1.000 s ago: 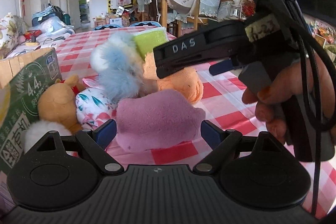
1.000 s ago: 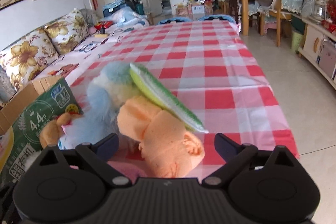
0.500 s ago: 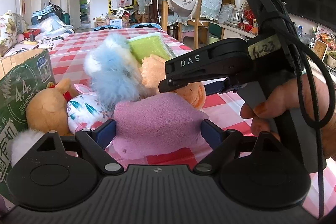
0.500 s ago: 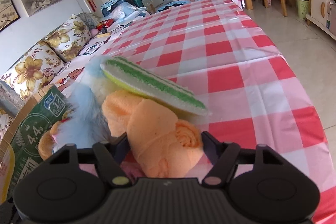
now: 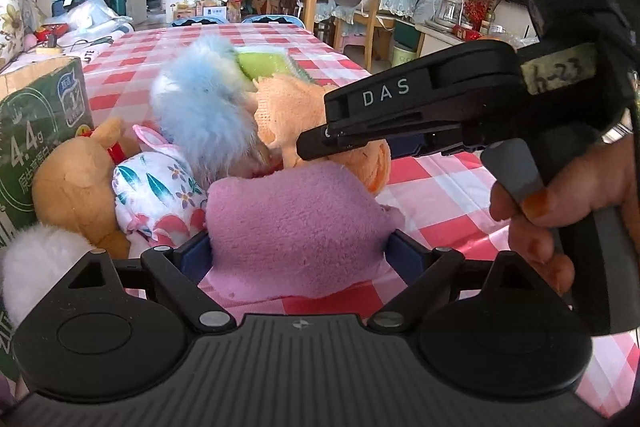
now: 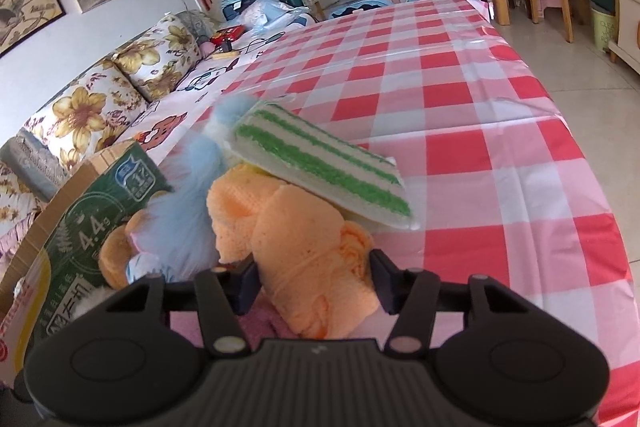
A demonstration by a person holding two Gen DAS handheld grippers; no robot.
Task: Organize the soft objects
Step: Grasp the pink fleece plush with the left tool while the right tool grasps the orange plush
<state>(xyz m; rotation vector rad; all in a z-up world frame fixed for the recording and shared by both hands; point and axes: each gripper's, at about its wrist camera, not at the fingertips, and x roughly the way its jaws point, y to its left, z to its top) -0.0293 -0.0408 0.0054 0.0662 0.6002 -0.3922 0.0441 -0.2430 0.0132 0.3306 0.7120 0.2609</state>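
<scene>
A pile of soft things lies on the red-checked tablecloth [image 6: 460,115]. My left gripper [image 5: 298,259] has its jaws around a pink plush towel [image 5: 296,227], both pads touching its sides. My right gripper [image 6: 314,281] is shut on an orange knitted cloth [image 6: 308,247]; it also shows in the left wrist view [image 5: 288,115]. A green-striped sponge [image 6: 320,167] rests on the orange cloth. A fluffy blue toy [image 5: 200,107], a brown bear in a floral dress [image 5: 80,187] and white fluff [image 5: 36,259] lie to the left.
A green-printed cardboard box [image 5: 36,131] stands open at the left, against the pile. The table's right edge [image 6: 600,187] drops to the tiled floor. A floral sofa [image 6: 100,95] runs along the left. Chairs and shelves stand far behind.
My right gripper has come down and closed on the orange cloth. My left gripper has moved in on the pink towel and narrowed until its pads touch it.
</scene>
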